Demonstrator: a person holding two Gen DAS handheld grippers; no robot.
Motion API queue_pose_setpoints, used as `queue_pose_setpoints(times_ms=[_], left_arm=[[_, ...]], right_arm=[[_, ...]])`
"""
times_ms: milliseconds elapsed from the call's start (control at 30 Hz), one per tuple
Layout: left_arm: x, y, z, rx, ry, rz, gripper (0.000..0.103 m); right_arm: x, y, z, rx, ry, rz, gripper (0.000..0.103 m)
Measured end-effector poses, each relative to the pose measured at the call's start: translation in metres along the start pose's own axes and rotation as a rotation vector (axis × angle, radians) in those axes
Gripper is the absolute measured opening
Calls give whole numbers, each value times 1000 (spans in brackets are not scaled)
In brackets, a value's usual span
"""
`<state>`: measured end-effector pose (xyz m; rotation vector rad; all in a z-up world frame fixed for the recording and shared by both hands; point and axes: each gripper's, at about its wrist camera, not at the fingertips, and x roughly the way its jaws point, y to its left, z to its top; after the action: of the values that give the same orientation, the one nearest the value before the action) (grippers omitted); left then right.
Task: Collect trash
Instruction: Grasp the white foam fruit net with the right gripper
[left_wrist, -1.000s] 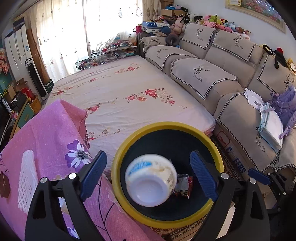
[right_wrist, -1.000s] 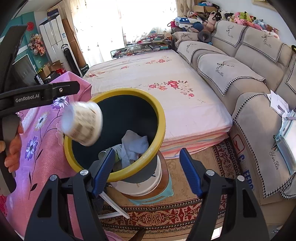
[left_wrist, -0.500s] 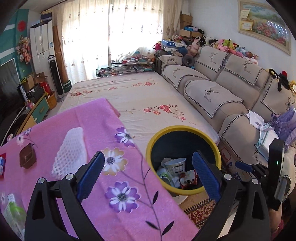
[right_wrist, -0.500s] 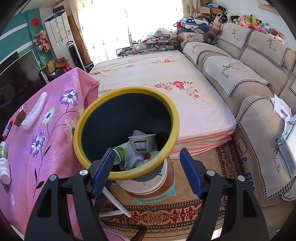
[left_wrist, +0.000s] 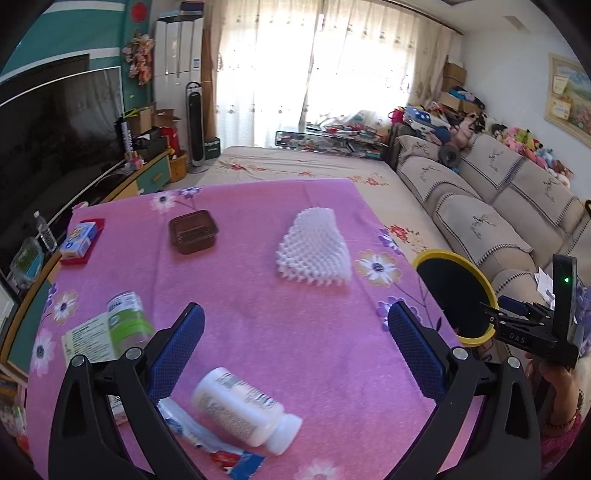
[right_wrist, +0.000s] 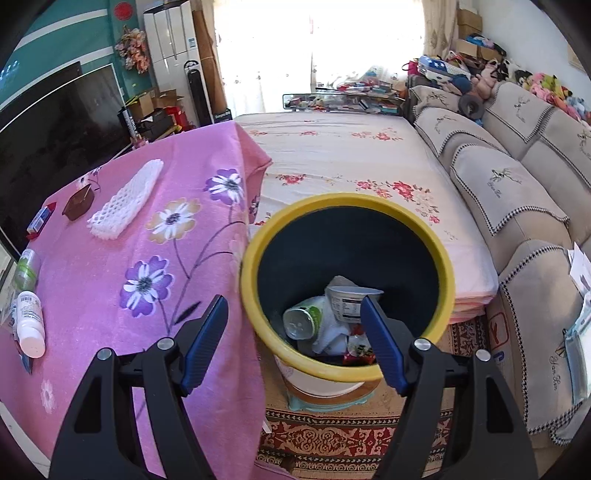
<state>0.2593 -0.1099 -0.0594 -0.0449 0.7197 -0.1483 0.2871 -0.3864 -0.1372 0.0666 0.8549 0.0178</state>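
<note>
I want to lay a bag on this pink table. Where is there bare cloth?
Bare cloth lies between the brown tray, white foam net and white bottle. The left and near-left edges are crowded: green-label can, red-blue box, wrappers.

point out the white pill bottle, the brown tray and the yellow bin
white pill bottle (left_wrist: 240, 410), left wrist view, on its labelled body
brown tray (left_wrist: 192, 232), left wrist view, on its inside floor
yellow bin (right_wrist: 255, 258), right wrist view, on its left rim

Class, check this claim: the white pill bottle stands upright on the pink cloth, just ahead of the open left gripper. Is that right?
Not quite. The left wrist view shows the white pill bottle lying on its side, not upright. It is on the pink cloth, just ahead of the open left gripper.
</note>
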Motion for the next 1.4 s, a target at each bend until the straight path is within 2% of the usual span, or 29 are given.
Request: queue_pose_setpoints(times_ms=[200,433,600,667,800,900,1033,1200,1300,1400], left_arm=[[-16,52,-19,-65,-8,45,98],[-23,89,-32,-137,-16,67,98],[-30,113,-38,-177,-25,83,98],[-32,121,-40,-192,-28,87,98],[-33,130,-43,-209,-31,88,98],[-33,132,-45,-211,-30,85,98],[-31,130,-47,-207,-24,75,98],[-29,126,-47,-202,-20,68,98],[-28,122,-47,-195,-18,65,98],[-27,120,-47,-189,-14,66,98]], right_arm=[[7,71,28,-123,-4,55,70],[22,159,54,-265,-9,108,70],[43,204,72,-291,20,171,70],[55,217,80,-293,32,162,70],[81,228,92,-263,68,132,70],[99,231,96,-241,95,111,75],[117,233,94,-220,147,114,75],[123,235,91,-222,143,93,75],[124,238,89,-238,138,72,68],[121,236,89,-240,133,63,53]])
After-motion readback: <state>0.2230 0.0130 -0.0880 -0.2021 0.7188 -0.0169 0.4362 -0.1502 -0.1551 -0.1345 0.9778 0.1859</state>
